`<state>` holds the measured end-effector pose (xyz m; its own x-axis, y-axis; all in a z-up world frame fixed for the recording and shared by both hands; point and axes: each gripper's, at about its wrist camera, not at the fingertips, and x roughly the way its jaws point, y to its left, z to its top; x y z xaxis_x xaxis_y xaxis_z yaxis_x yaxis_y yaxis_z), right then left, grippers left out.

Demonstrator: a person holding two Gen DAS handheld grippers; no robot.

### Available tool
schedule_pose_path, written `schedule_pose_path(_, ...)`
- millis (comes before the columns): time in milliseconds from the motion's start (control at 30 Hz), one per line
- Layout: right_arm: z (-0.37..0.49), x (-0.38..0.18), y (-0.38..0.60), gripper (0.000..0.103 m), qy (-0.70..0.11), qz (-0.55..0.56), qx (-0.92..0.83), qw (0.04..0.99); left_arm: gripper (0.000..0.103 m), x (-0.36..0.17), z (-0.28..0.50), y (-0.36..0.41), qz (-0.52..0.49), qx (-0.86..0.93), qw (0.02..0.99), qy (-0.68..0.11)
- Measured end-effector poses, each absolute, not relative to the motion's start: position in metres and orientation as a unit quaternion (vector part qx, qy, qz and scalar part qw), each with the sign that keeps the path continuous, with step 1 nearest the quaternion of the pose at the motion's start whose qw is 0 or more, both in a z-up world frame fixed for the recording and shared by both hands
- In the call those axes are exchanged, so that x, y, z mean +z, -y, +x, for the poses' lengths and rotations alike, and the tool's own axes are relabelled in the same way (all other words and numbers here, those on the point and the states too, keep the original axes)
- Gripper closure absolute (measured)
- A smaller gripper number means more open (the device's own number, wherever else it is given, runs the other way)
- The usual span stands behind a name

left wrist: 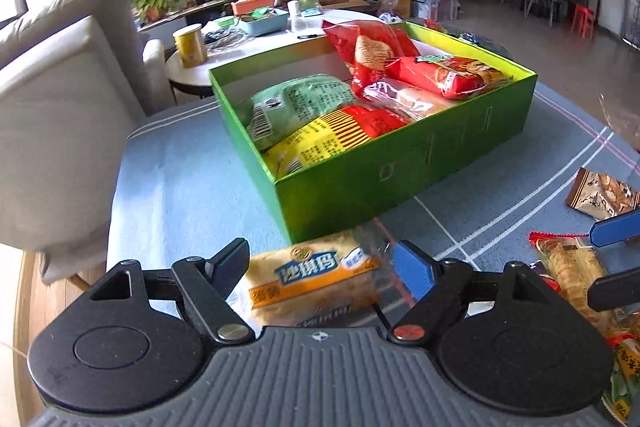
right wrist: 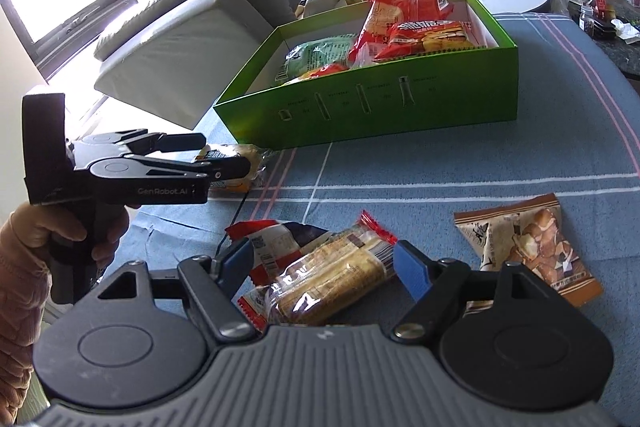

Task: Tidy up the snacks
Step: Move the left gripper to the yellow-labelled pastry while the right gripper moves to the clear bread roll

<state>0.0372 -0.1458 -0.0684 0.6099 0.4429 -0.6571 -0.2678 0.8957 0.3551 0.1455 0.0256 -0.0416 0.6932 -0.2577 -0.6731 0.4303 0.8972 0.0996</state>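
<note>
A green box [left wrist: 400, 163] stands on the blue cloth and holds a green pack [left wrist: 296, 103], a yellow-red pack [left wrist: 328, 139] and red packs [left wrist: 448, 75]. In front of it lies an orange cake pack [left wrist: 312, 279]. My left gripper [left wrist: 322, 267] is open around it, and the pads do not press on it. From the right wrist view that left gripper [right wrist: 208, 155] straddles the same pack [right wrist: 240, 163]. My right gripper [right wrist: 324, 267] is open over a clear biscuit pack with red ends [right wrist: 332, 275]. The right gripper's fingertips [left wrist: 612, 227] show at the left wrist view's right edge.
A brown nut pack [right wrist: 532, 247] and a red-white-dark pack [right wrist: 272, 243] lie loose on the cloth. A grey sofa [left wrist: 60, 87] stands left of the table. Behind the box is a round white table [left wrist: 256, 47] with a yellow can [left wrist: 190, 45], baskets and plants.
</note>
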Motion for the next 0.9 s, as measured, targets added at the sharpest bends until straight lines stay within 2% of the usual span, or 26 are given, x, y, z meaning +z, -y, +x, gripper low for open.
schedule_pose_path(333,0.038,-0.071,0.148,0.031,-0.396,0.117,0.192,0.89,0.025,-0.049,0.152,-0.018,0.15,-0.197,0.904,-0.348)
schedule_pose_path(667,0.036,-0.074,0.151,0.03,-0.397,0.125,0.19,0.889,0.025,-0.054,0.155,-0.049,0.019,-0.191,0.887,-0.419)
schedule_pose_path(900,0.036,-0.073,0.152,0.029,-0.394,0.129,0.189,0.89,0.025,-0.051,0.115,-0.061,-0.033,-0.205,0.873,-0.441)
